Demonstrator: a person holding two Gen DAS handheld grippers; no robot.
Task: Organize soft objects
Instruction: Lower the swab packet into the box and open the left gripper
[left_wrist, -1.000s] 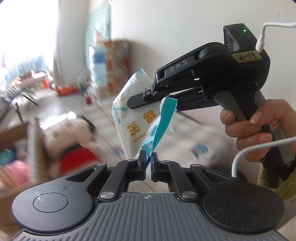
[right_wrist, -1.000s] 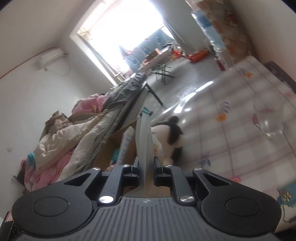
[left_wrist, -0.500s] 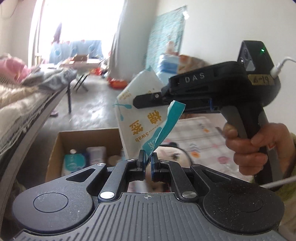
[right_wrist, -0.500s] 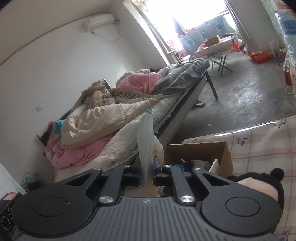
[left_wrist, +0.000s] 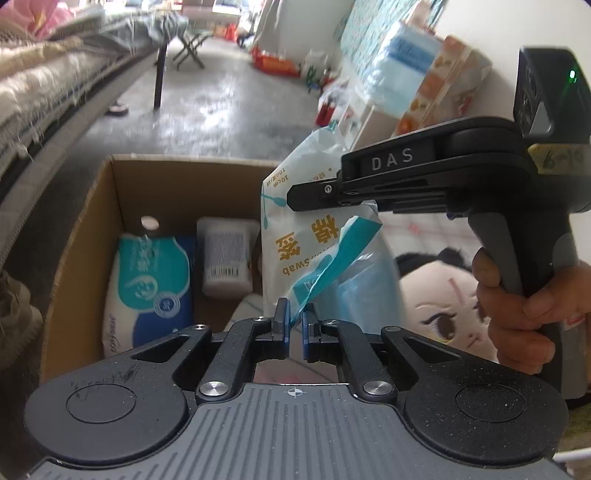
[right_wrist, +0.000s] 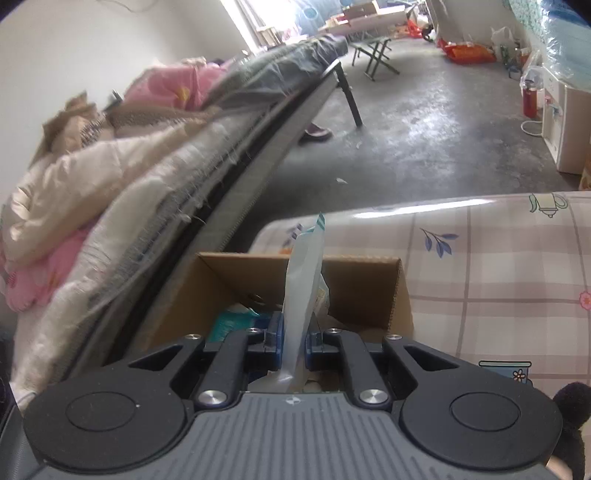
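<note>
A white and teal cotton swab bag (left_wrist: 295, 236) hangs between both grippers above the open cardboard box (left_wrist: 110, 192). My left gripper (left_wrist: 294, 325) is shut on the bag's lower teal edge. My right gripper (right_wrist: 294, 341), held by a hand (left_wrist: 517, 306) in the left wrist view, is shut on the bag's upper side (right_wrist: 303, 295), seen edge-on here. Inside the box lie a blue and white tissue pack (left_wrist: 151, 284) and a small white packet (left_wrist: 227, 258). A plush doll (left_wrist: 443, 306) with a painted face lies right of the box.
The box (right_wrist: 369, 284) stands at the edge of a checked tablecloth (right_wrist: 498, 277). A bed piled with quilts (right_wrist: 110, 177) runs along the left. Bare concrete floor (right_wrist: 424, 129) lies beyond, with a folding stool (right_wrist: 373, 55) and boxes against the far wall.
Both grippers have swung the bag sideways from over the table to above the open box, and the box's contents have come into view. The grips on the bag are unchanged.
</note>
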